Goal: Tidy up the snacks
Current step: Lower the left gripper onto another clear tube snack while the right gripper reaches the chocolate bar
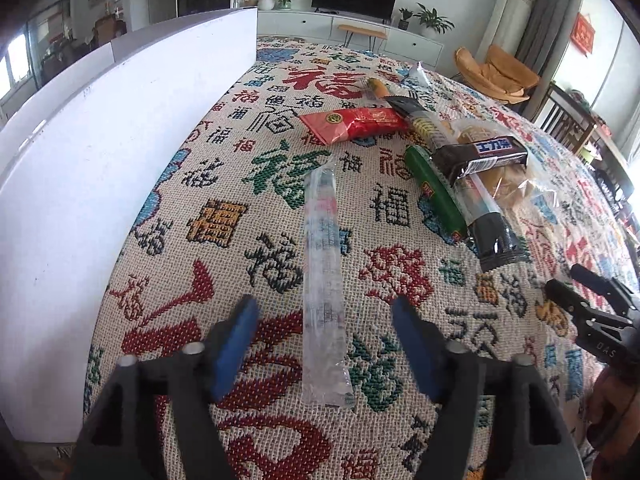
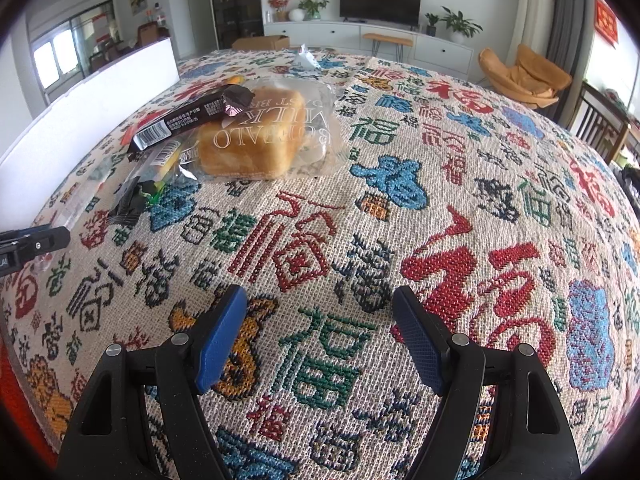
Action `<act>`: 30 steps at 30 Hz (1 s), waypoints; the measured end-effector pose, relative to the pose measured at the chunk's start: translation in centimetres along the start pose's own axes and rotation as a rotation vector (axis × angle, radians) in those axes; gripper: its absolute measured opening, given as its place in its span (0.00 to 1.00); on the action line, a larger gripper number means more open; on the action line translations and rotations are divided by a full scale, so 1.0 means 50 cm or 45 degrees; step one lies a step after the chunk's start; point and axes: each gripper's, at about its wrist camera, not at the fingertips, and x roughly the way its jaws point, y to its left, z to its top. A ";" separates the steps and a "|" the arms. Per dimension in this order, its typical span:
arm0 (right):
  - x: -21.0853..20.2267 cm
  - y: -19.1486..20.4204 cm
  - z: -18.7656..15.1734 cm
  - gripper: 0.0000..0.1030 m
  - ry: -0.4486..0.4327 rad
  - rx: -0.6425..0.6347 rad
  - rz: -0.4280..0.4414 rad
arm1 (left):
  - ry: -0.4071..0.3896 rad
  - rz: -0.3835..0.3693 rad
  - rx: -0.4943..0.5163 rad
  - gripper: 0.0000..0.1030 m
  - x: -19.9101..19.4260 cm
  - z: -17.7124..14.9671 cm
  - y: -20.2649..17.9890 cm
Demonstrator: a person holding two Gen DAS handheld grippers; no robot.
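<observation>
Left gripper: jaws apart, nothing clamped. A clear wrapper lies flat on the cloth between the blue pads, running straight ahead from the gripper. Neither pad touches it. It sits alone, apart from the pile.

Right gripper: jaws apart, empty, only bare cloth between the pads. From the left wrist view it shows at the far right edge, idle.

Pile, ahead and to the right of the left gripper: red pack, green stick, black bar, long black-ended pack, and the bread bag under the bar. They overlap and touch one another, with no order to them. Beyond them lie a small orange item and a silver wrapper, too small to identify.

White box: its wall stands to the left of the left gripper, alongside the cloth. The inside isn't visible, so it's unknown whether anything is already in it.

Progress, as a judgement: early. One item is separated from the heap; the rest are unsorted. If the box is the destination, nearly everything is left to move, but neither view confirms that.

Likely step in hand: the left gripper handles the clear wrapper, either picking it up or setting it down; which one can't be told. The wrapper is thin and flat on woven cloth, so a pinch may slip or catch the fabric.
</observation>
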 end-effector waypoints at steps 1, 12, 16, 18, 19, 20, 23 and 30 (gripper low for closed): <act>0.000 0.000 0.000 0.76 0.000 0.000 0.000 | -0.010 0.045 0.009 0.86 0.005 -0.002 -0.004; 0.006 0.005 0.004 0.84 0.026 -0.032 0.039 | -0.004 0.097 0.067 1.00 0.026 -0.007 -0.021; -0.028 0.027 0.074 0.80 0.007 -0.226 0.046 | -0.008 0.098 0.067 1.00 0.027 -0.007 -0.020; -0.060 0.057 0.136 0.82 -0.073 -0.391 0.090 | -0.012 0.101 0.064 1.00 0.026 -0.009 -0.021; -0.064 0.080 0.169 0.82 -0.074 -0.489 0.114 | -0.013 0.102 0.063 1.00 0.026 -0.009 -0.021; -0.058 0.107 0.201 0.82 -0.039 -0.599 0.138 | -0.015 0.102 0.062 1.00 0.026 -0.009 -0.021; -0.007 0.193 0.262 0.80 0.110 -0.934 0.121 | -0.016 0.101 0.061 1.00 0.025 -0.008 -0.020; 0.107 0.301 0.271 0.36 0.369 -1.326 0.047 | -0.021 0.097 0.060 1.00 0.024 -0.008 -0.019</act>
